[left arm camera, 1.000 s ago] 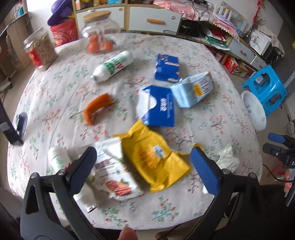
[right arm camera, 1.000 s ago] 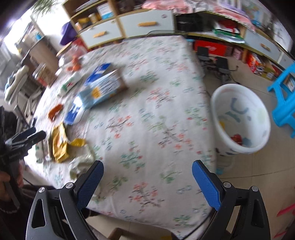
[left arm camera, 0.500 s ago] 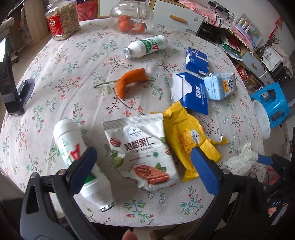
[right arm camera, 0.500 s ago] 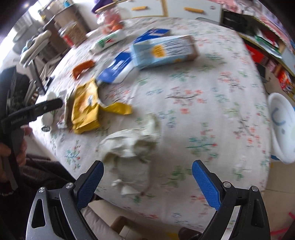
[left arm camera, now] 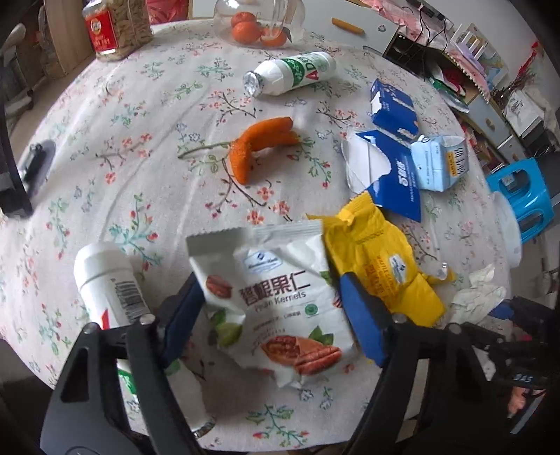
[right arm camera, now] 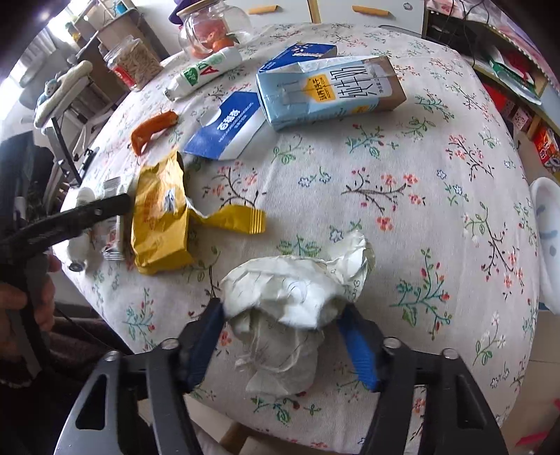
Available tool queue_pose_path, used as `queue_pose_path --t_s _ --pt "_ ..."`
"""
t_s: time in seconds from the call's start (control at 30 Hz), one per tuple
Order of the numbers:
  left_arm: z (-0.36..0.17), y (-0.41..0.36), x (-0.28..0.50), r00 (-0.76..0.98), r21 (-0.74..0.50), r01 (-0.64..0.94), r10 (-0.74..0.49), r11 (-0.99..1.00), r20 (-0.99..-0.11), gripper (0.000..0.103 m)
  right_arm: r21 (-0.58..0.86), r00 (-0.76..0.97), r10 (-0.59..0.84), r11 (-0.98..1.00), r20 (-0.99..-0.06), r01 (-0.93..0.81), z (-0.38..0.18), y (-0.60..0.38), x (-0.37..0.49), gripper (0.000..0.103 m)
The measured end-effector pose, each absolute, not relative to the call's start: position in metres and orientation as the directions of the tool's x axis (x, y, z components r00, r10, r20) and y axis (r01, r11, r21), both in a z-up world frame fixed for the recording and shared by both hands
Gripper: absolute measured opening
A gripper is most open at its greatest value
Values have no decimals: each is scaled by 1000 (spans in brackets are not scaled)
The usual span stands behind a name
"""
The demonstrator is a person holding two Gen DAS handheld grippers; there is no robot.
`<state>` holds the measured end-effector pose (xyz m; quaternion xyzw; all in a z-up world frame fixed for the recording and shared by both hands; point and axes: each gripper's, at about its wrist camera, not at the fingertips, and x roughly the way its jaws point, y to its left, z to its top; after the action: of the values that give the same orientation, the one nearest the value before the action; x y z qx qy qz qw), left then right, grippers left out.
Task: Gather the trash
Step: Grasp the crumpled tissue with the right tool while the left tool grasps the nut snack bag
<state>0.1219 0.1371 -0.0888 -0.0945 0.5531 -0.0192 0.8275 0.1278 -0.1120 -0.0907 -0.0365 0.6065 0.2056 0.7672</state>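
Trash lies on a round table with a floral cloth [left arm camera: 140, 168]. My left gripper [left arm camera: 269, 308] has its blue fingers closed against both sides of a white pecan snack bag [left arm camera: 276, 301]. My right gripper [right arm camera: 283, 315] is shut on a crumpled white tissue wad [right arm camera: 290, 290] at the table's near edge. A yellow snack bag [left arm camera: 381, 266] lies right of the pecan bag and also shows in the right wrist view [right arm camera: 161, 217]. A white bottle [left arm camera: 105, 280] lies just left of my left gripper.
Further on lie an orange peel [left arm camera: 259, 143], a white and green bottle [left arm camera: 294, 71], blue cartons [left arm camera: 392, 108], a torn blue box [right arm camera: 227, 126] and a light blue milk carton [right arm camera: 329, 91]. A white bin [right arm camera: 547, 241] stands beside the table. Jars [left arm camera: 115, 28] stand at the far edge.
Both grippers went from wide open to closed. The left closed in on the pecan bag. The right swung from the bin side to the tissue and closed on it.
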Motion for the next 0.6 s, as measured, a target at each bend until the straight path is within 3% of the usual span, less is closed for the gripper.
queue_pose_path --t_s 0.1,0.23,0.6 --pt "-87 134 124 400 -154 -50 -121 987 -909 58 197 184 277 912 -943 -360 -87 -113 131 52" --pt "-82 138 127 410 -184 -56 -145 981 -900 49 211 196 292 912 -936 -352 -79 -117 135 47" --pt "-41 139 133 505 -260 -55 -198 964 -840 45 265 278 343 923 -897 -280 -40 -149 156 44"
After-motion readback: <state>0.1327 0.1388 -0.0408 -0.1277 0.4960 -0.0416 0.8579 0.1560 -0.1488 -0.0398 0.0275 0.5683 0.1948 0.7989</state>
